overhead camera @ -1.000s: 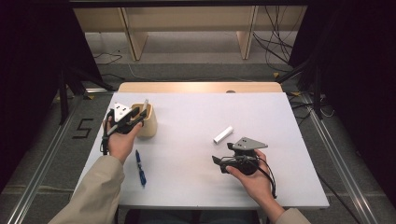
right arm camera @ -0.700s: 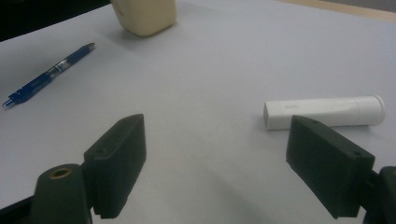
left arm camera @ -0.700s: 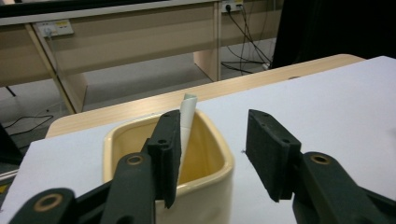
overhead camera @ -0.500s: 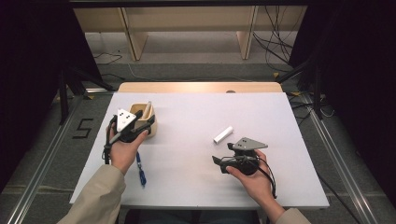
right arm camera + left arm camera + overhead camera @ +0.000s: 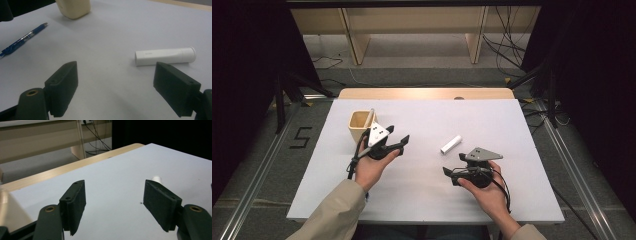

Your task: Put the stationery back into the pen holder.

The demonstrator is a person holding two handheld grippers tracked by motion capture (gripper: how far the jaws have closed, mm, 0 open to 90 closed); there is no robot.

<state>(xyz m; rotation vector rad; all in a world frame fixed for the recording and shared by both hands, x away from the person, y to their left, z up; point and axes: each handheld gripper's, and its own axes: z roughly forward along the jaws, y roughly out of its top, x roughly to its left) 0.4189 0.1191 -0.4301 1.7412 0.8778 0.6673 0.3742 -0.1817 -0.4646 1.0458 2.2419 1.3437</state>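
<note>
One white stick already stands in the beige cup point(image 5: 358, 125) just behind my left claw point(image 5: 403, 142), whose jaws have just been opening and stand wide with nothing between them. The white tube point(image 5: 451, 144) lies on the surface point(image 5: 512, 130) just ahead of my right claw point(image 5: 447, 175) — open, empty — and the blue pen point(image 5: 23, 38) lies off to its left. So I judge one item stowed — tube and pen left.

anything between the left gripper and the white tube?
Nothing. In the high view the stretch from the left gripper to the white tube is bare tabletop; the left gripper view agrees.
</note>
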